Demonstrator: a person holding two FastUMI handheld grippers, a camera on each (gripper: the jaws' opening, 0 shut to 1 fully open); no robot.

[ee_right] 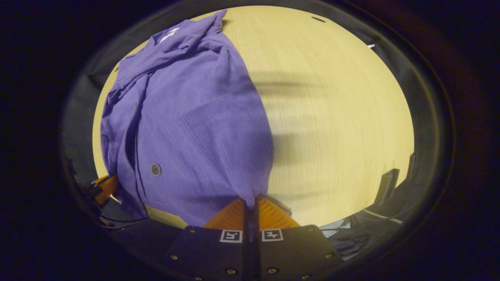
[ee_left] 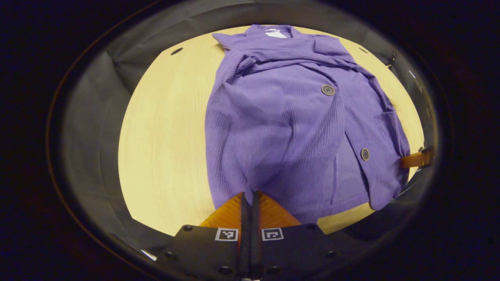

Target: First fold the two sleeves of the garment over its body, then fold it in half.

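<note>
Left gripper view: left gripper [ee_left: 249,194] at 6 o'clock, fingers pressed together, pinching the bottom hem of the purple garment [ee_left: 289,117]. Fabric drawn up into a peak at the fingertips, ridges fanning out toward 12. Garment spread on the light wooden table [ee_left: 164,148], collar and white label [ee_left: 275,34] at 12 o'clock, bare tabletop at 9. Sleeves folded across the chest, lying as a band just below the collar. Two grey buttons: upper button [ee_left: 328,89] near centre at 1 o'clock, lower button [ee_left: 365,154] at 4. Right gripper [ee_left: 417,159] poking in at 3 o'clock, touching the garment's edge.

Right gripper view: right gripper [ee_right: 250,201] at 6 o'clock, fingers clamped on the garment's [ee_right: 187,128] hem, cloth pulled up taut at the tips. Garment filling 9 to 12 o'clock, collar at 11. Table [ee_right: 336,117] bare from 12 to 4, crossed by blurred dark shadows. One button [ee_right: 155,169] at 8 o'clock. Left gripper [ee_right: 104,188] at 8 o'clock, beside the garment's edge.
</note>
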